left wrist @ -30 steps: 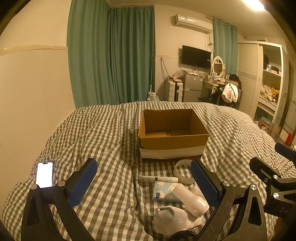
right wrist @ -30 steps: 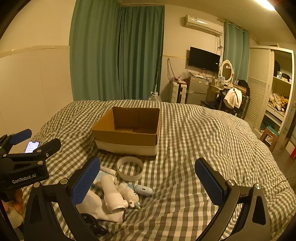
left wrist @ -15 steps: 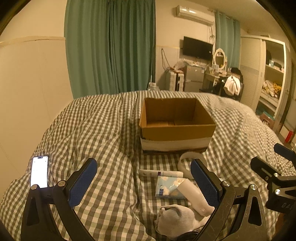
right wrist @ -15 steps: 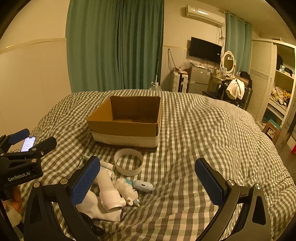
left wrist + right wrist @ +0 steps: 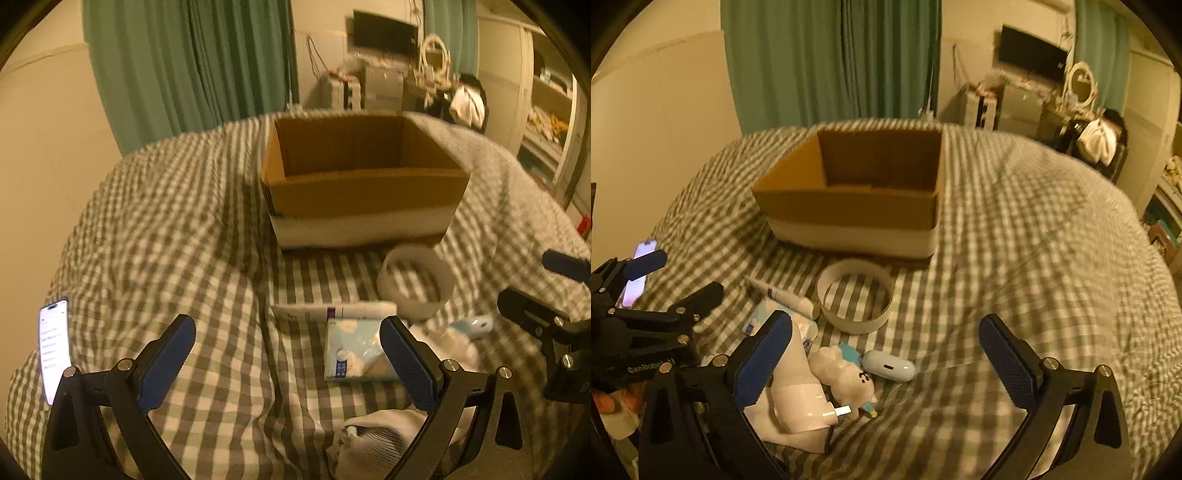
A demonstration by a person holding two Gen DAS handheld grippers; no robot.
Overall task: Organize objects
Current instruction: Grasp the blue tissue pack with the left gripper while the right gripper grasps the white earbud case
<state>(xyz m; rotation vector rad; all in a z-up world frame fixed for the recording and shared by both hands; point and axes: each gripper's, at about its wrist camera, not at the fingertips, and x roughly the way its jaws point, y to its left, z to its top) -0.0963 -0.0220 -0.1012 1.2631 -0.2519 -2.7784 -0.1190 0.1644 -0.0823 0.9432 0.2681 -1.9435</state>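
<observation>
An open cardboard box (image 5: 364, 192) (image 5: 849, 206) stands on the checked bed. In front of it lie a white tape ring (image 5: 415, 282) (image 5: 854, 301), a tube (image 5: 332, 312) (image 5: 783, 293), a tissue pack (image 5: 356, 350), a white hair-dryer-like device (image 5: 798, 398), a small white toy (image 5: 844, 373), a white earbud case (image 5: 889, 366) and a white sock (image 5: 373, 443). My left gripper (image 5: 288, 363) is open and empty, low over the bed just left of the tissue pack. My right gripper (image 5: 886, 365) is open and empty, over the toy and the earbud case.
A lit phone (image 5: 54, 349) lies at the bed's left edge. The wall runs along the left. Green curtains, a TV, a dresser and shelves stand beyond the bed. The right gripper shows in the left wrist view (image 5: 554, 317).
Both grippers have moved forward and down toward the objects in front of the box, which now look larger. Both stay open and empty.
</observation>
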